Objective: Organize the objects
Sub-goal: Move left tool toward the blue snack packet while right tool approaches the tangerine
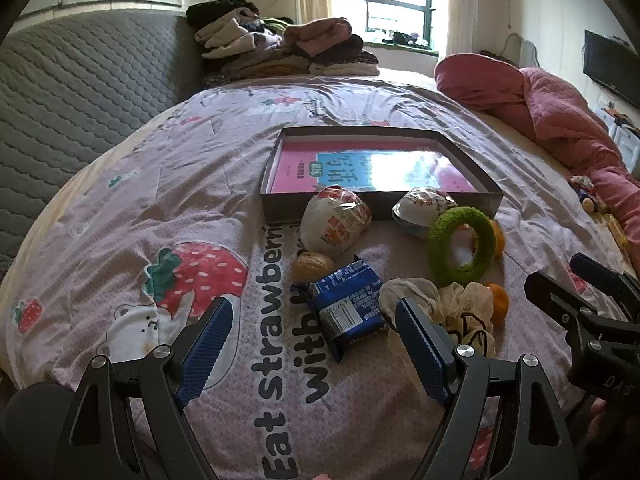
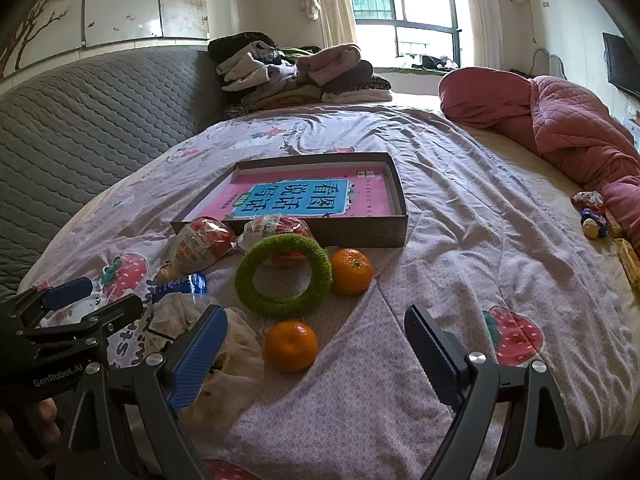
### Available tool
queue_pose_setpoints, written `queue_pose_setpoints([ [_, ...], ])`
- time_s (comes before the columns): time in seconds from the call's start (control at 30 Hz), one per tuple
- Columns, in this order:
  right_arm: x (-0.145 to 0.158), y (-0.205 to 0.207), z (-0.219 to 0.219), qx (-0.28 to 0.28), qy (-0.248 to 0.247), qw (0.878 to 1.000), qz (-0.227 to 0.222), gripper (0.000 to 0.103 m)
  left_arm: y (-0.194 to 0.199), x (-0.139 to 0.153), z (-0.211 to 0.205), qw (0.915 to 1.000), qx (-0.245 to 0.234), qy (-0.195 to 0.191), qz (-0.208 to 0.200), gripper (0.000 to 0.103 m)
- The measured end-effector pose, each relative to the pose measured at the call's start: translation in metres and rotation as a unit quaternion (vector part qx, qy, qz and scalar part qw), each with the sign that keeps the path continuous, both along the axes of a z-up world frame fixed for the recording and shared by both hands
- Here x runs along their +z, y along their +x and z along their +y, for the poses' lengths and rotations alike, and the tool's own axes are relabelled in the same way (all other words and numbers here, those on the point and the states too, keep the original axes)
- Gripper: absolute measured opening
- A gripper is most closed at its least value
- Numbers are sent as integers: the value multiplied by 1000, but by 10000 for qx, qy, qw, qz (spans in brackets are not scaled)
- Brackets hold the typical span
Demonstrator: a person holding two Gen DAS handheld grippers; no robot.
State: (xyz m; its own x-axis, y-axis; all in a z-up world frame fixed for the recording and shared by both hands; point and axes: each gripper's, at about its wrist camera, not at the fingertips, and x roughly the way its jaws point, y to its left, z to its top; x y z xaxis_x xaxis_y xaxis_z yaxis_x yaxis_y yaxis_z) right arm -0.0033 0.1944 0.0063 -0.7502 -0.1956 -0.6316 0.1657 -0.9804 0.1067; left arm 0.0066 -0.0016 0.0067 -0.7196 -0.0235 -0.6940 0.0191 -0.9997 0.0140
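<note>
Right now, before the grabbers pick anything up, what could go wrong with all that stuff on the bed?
1. The oranges are round and the sheet is soft and wrinkled, so a nudge might roll them away.
2. The blue packet, walnut and scrunchie lie crowded together, so open jaws may catch two at once.
3. The box is shallow; things might spill out.

Daylight pours in from the window (image 1: 384, 0) at the far end of the room, which is washed out to near white in both views. It throws a hard glare patch on the glossy book cover (image 1: 400, 168) in the left wrist view (the print there is lost), while the right wrist view shows the same cover clearly. Shadows on the bedsheet (image 2: 440, 208) are soft. Fisheye bending curves the edges, and the corners go black.
</note>
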Motion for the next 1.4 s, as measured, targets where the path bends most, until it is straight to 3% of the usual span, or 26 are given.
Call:
queue_pose_setpoints([
  [0.63,6,14,-1,96,80,9999,71,90,21,1,2,10000,-16,61,-58,84],
  [0.97,-7,19,7,182,20,9993,-318,90,32,-8,10,9993,-237,109,-265,84],
  [1.4,-13,36,0,440,29,9981,-434,90,37,-20,-3,9988,-128,79,-459,84],
])
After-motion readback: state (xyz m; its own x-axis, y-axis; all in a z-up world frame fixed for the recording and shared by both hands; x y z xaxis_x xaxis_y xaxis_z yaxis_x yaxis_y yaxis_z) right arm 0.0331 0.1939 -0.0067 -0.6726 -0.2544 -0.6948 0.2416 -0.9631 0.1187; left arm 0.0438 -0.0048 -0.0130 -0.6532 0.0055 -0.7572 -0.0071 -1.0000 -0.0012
